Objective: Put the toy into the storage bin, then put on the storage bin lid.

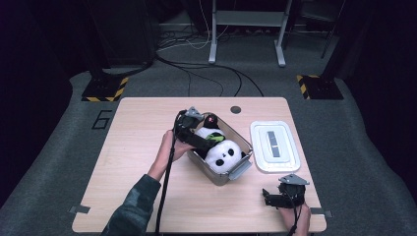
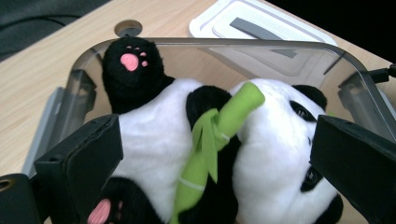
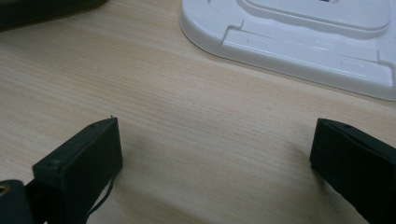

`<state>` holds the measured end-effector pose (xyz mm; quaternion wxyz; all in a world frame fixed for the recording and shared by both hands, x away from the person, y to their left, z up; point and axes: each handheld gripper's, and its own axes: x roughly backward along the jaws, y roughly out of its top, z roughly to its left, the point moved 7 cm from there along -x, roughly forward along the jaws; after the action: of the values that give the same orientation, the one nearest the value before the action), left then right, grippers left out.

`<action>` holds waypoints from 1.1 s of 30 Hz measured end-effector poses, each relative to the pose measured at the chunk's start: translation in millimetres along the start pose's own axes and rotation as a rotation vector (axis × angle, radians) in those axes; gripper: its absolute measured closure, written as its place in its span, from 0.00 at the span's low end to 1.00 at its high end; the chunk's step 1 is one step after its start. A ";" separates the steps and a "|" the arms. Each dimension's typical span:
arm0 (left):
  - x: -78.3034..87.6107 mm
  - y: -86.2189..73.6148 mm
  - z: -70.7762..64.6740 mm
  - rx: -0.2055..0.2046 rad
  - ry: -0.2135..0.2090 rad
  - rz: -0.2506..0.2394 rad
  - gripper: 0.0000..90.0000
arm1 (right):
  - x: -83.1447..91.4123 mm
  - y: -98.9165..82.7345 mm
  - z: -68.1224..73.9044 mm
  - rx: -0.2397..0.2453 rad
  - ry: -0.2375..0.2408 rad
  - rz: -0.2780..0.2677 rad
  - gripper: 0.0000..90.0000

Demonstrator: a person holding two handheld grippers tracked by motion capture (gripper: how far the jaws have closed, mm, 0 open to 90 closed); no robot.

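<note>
A plush panda (image 1: 221, 153) is lying in the clear bin (image 1: 240, 168) at mid-frame, with the left claw (image 2: 212, 154) spreading wide above it. At lower right, the right claw (image 1: 267, 197) is gaping over the table (image 1: 133, 147), beside the white lid (image 1: 274, 145).

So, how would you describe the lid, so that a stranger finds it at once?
Look at the wooden table, then at the clear box holding the panda near its middle. The lid lies flat just right of that box. It is the one white thing with a grey strip on top.
</note>
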<state>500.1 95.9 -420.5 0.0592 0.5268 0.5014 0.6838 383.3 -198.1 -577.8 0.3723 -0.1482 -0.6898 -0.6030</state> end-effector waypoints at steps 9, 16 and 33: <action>25.8 -26.7 -0.3 -0.007 0.043 -0.044 0.02 | 0.0 0.0 0.0 0.000 0.000 0.000 0.02; 41.9 -53.5 -1.4 -0.009 0.086 -0.071 0.02 | 0.0 0.0 0.0 0.000 0.000 0.000 0.02; 54.7 -146.1 11.1 0.088 0.144 -0.044 0.02 | -0.9 0.4 -0.4 0.009 0.008 0.006 0.00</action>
<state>419.4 207.8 -494.3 0.0148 0.4671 0.5454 0.6958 384.4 -198.1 -578.2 0.3776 -0.1462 -0.6905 -0.5994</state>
